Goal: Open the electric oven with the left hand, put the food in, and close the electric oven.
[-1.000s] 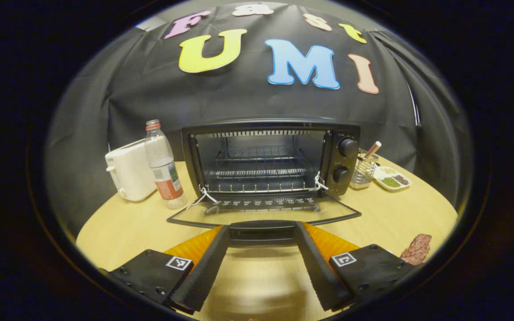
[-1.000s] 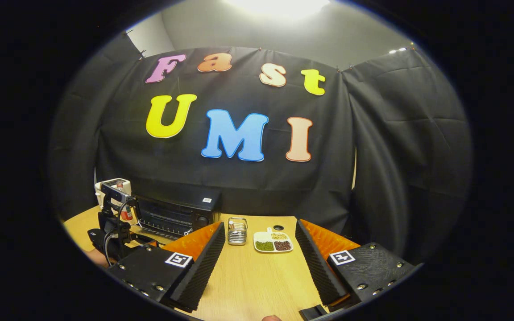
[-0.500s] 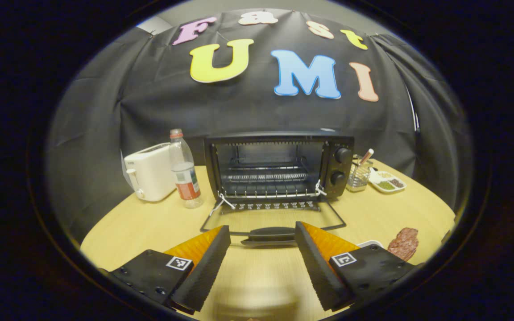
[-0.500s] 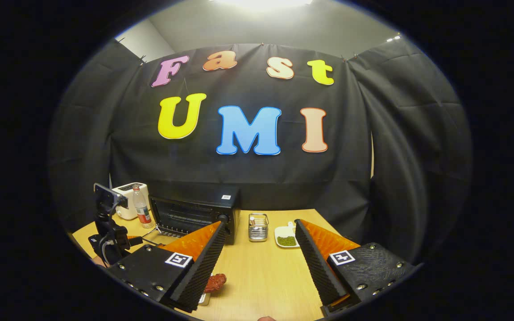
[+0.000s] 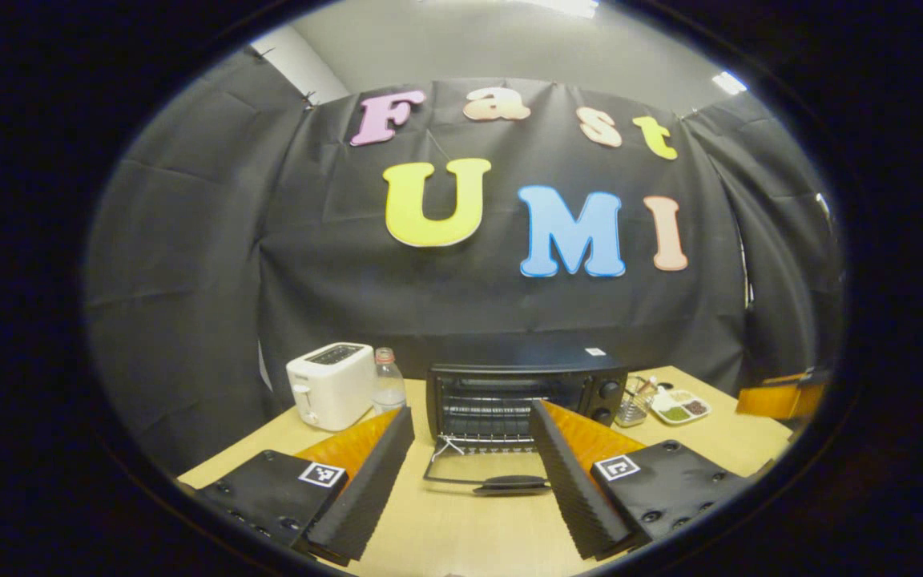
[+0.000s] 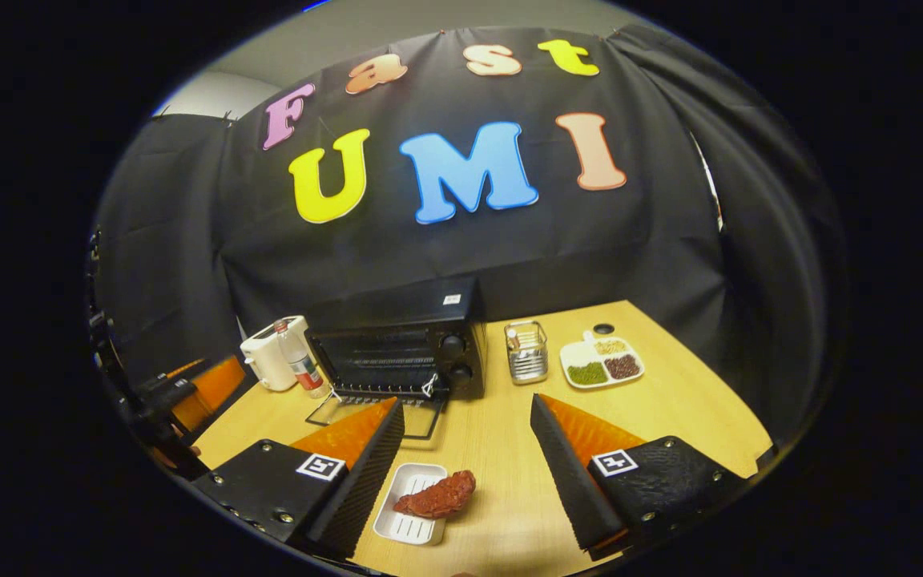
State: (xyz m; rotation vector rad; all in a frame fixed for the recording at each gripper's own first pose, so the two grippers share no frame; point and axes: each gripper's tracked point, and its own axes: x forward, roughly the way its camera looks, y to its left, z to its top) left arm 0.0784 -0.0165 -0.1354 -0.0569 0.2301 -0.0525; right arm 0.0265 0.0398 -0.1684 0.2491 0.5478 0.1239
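Wooden table (image 6: 670, 401), black toaster oven (image 5: 521, 393) at 12 with door (image 5: 481, 473) dropped flat, reddish meat slab (image 6: 437, 495) on white tray (image 6: 407, 519), left gripper (image 5: 469, 481) and right gripper (image 6: 465, 473) both spread wide, holding nothing

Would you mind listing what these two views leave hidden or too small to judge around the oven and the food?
- Oven interior: in the left gripper view, too small and dark to tell whether anything lies on the rack.
- Oven door: in the right gripper view, partly hidden by the right gripper.
- White tray: its left edge is behind that gripper's finger.
- Meat: too small to tell what kind.
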